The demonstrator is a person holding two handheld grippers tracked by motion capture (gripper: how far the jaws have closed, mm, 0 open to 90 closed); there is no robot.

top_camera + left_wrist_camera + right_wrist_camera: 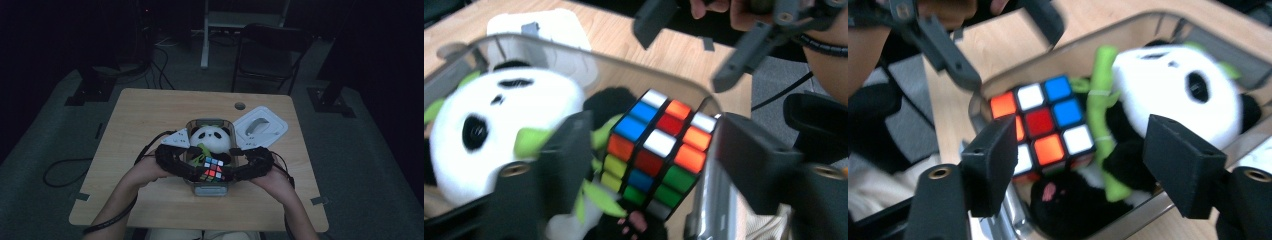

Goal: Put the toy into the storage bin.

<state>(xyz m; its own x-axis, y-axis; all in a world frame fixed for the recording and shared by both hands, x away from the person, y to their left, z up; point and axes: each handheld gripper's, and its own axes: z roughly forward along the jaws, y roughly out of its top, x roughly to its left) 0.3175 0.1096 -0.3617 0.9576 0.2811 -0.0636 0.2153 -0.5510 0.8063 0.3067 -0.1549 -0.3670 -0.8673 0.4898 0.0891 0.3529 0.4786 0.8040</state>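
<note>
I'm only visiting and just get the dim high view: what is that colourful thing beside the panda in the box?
Observer: A puzzle cube; its sides, seen from the left gripper view, carry green and yellow squares.
Operator: Is the panda holding something green?
Observer: A green bamboo stalk lies against the chest of the panda.
Operator: Is the left gripper squeezing the cube?
Observer: No, the left gripper has its jaws open, with a gap beside the cube.
</note>
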